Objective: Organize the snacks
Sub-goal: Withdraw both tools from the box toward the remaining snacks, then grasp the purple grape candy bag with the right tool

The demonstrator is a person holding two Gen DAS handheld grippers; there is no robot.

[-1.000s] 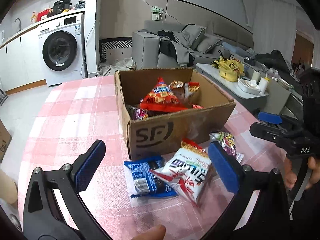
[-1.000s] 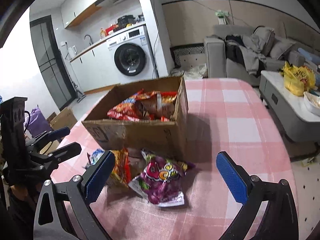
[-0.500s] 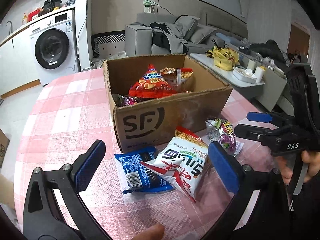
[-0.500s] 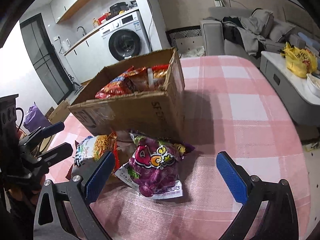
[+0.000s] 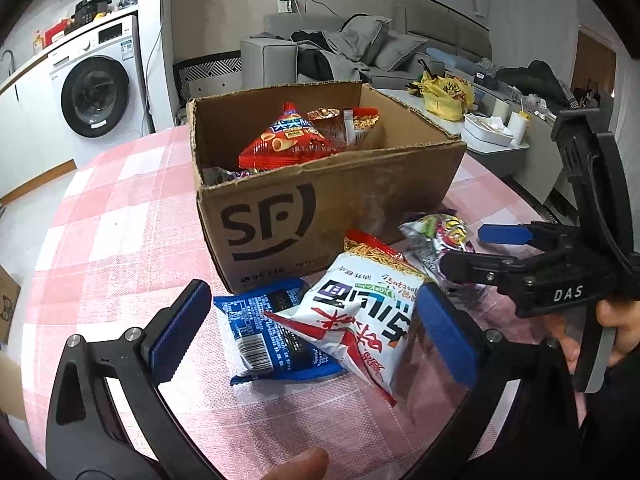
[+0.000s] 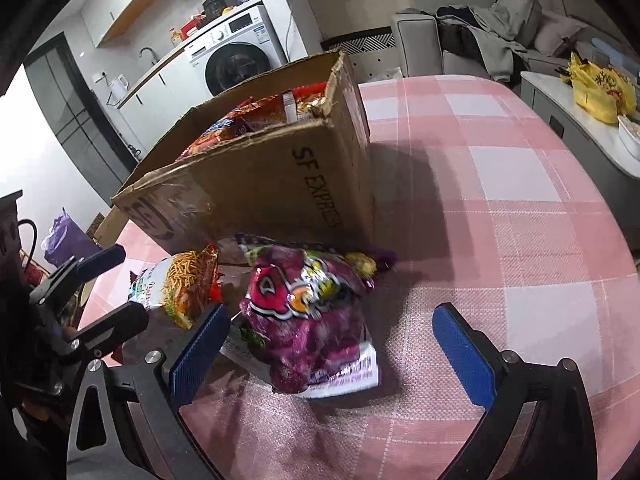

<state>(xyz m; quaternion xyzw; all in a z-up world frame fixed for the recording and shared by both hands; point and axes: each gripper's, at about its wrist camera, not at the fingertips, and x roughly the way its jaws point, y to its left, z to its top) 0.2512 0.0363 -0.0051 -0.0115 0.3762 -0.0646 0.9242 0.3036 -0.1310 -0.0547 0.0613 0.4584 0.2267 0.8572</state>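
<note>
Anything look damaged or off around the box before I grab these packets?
The cardboard box has a ragged, torn top edge at its near right corner, with snacks heaped to the rim. The white noodle-snack packet lies overlapping the blue packet; the purple packet lies apart. Nothing spilled.

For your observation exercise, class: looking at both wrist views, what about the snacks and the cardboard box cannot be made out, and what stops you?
- Blue foil packet, left wrist view: its right part lies under the white noodle-snack bag.
- Brown cardboard box, right wrist view: the near wall hides most of its contents.
- Purple sweet bag, left wrist view: the right gripper covers its lower part.
- Purple sweet bag's small print, right wrist view: blurred.
</note>
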